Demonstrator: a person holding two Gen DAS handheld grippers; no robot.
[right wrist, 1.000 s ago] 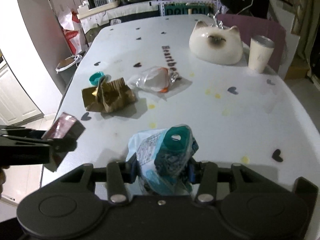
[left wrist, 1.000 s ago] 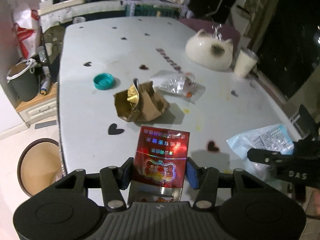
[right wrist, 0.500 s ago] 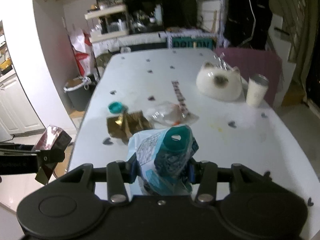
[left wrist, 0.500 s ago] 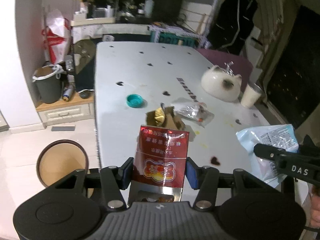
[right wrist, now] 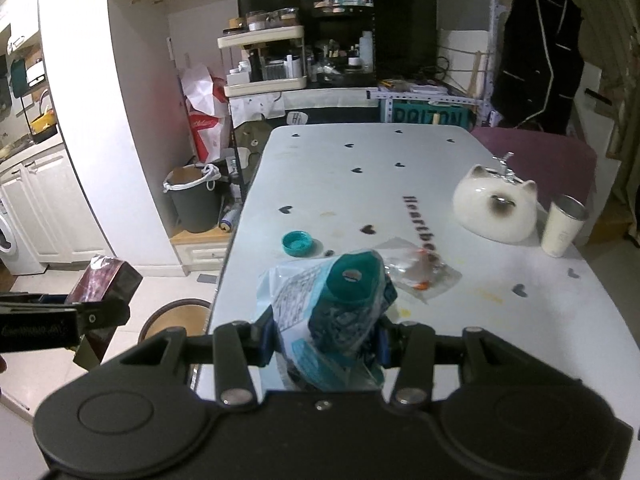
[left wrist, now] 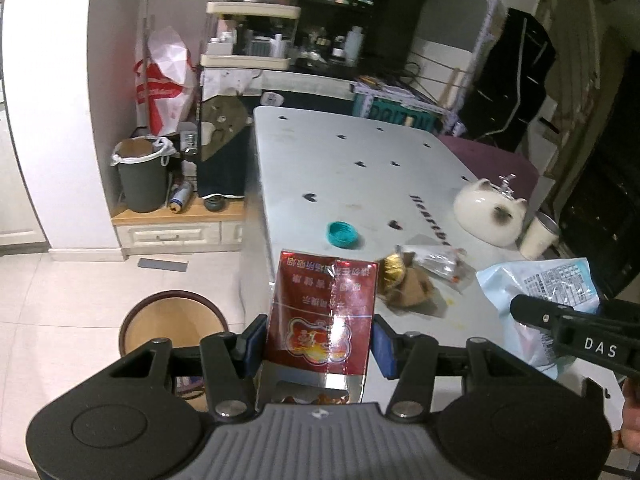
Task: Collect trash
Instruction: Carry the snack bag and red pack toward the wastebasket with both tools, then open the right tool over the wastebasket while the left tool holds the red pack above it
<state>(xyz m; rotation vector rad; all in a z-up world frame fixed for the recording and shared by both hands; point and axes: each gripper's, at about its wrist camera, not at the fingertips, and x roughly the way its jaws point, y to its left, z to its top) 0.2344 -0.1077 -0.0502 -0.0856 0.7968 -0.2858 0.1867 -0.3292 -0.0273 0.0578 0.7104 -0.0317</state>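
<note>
Transport is the step in hand, by my reading: both hand-held grippers are loaded and raised off the table [left wrist: 320, 168]. The left hand-held gripper [left wrist: 319, 344] is clamped on a red cigarette pack [left wrist: 322, 312], pads pressed to its two sides, the pack upright. The right hand-held gripper [right wrist: 325, 340] is closed on a crumpled blue-and-teal snack bag [right wrist: 332, 304], which bulges up between the fingers.

The round bin [left wrist: 172, 328] stands on the floor just beside the table's near left corner, mouth open — partly hidden behind the left hand-held gripper. In the right wrist view the red pack hangs off the table edge, near that bin's rim though not clearly over it.

Trash remaining on the table: a crushed gold-and-brown wrapper [left wrist: 404, 284], a clear plastic wrapper [left wrist: 436, 260] touching it, and a teal bottle cap [left wrist: 342, 234] a little apart. The cat-shaped ceramic piece [left wrist: 490, 216] and cup [left wrist: 538, 236] stand farther right; these do not look like trash.

Next move, as judged: carry the left load down over the bin mouth and release — then bring the right load across. The bag is light and may catch on the pads.
</note>
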